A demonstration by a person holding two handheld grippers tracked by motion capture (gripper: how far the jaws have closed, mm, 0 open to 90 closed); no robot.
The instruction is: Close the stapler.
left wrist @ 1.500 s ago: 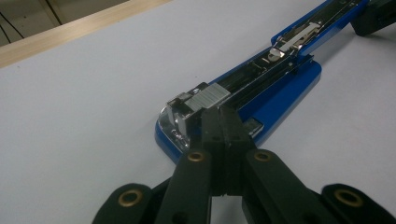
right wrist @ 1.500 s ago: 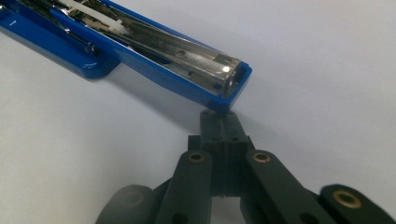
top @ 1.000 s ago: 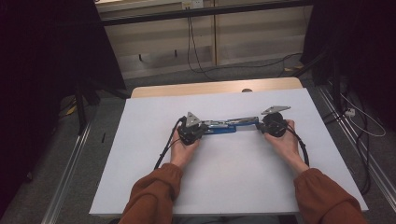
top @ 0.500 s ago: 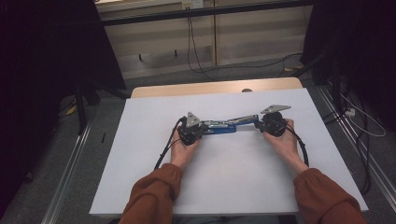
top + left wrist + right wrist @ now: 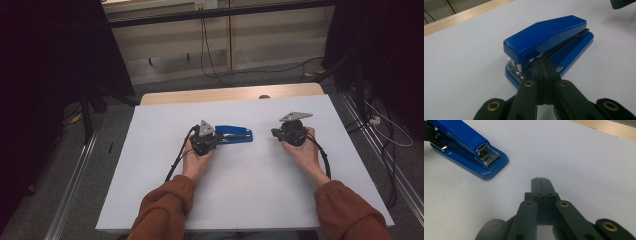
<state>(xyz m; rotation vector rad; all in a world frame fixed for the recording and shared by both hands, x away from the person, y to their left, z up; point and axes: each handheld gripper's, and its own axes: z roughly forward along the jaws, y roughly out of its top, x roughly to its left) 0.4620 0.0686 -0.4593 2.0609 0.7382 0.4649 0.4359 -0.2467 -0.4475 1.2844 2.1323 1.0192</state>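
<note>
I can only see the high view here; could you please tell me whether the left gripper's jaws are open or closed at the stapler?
Observer: In the left gripper view, the left gripper has its jaws shut together. Its tips are at the near end of the blue stapler, with nothing between them.
Operator: Thank you. And the right gripper?
Observer: The right gripper is also shut. It sits over the bare white table, apart from the stapler.
Operator: Which end of the stapler faces it?
Observer: The stapling end. The right gripper view shows the metal magazine tip above the blue base.
</note>
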